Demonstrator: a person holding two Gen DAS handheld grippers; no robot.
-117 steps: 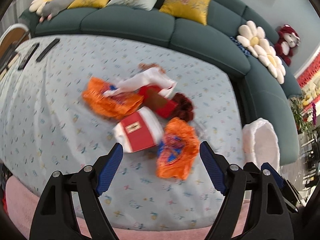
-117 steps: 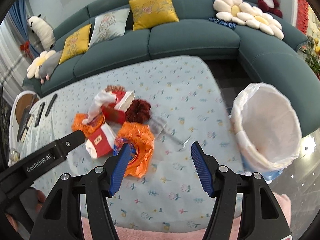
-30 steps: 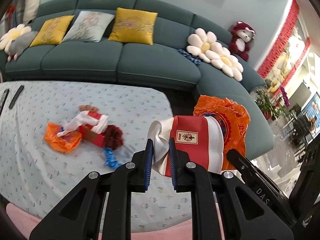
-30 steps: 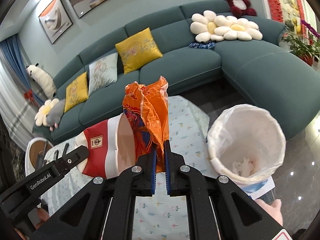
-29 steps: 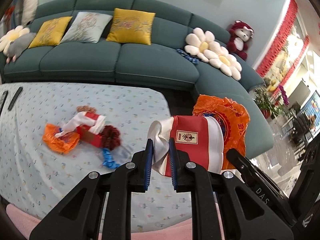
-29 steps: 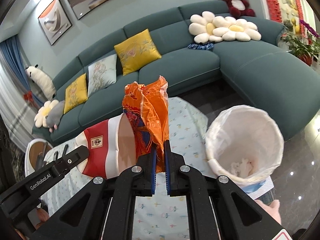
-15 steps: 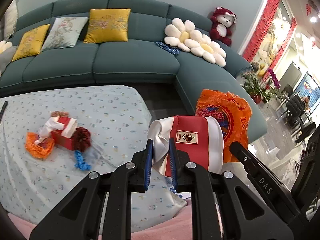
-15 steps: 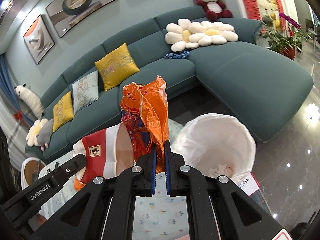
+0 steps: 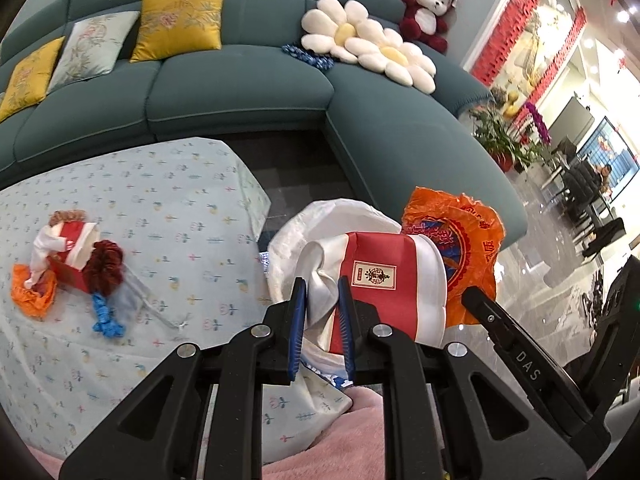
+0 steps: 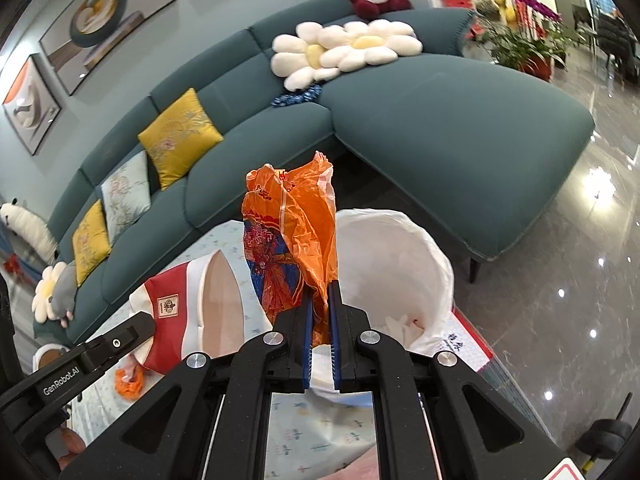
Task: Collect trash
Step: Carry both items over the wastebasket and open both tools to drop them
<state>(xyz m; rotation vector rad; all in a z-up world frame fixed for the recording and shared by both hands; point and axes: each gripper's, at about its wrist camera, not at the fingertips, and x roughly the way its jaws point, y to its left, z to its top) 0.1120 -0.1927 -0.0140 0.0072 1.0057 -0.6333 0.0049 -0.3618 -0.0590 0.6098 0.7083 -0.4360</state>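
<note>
Beside the right edge of the cloth-covered table (image 9: 168,200), a white-lined bin (image 10: 400,256) stands on the floor, with some crumpled white paper at its bottom. The left gripper (image 9: 322,320) pinches the white edge of a red and white paper bag (image 9: 384,280) between its blue fingers (image 9: 298,320), holding it up in front of the bin. The right gripper (image 10: 320,328) has its fingers pressed together on an orange plastic bag (image 10: 296,232), which stands upright above them, over the near left rim of the bin. In the left view the two bags sit side by side, the orange one just to the right. Back on the table, near its left edge, lies a heap of trash (image 9: 68,264): a red box with white paper, an orange wrapper, a dark red frilly piece and a blue scrap. A teal sofa (image 9: 240,80) with cushions curves behind the table.
</note>
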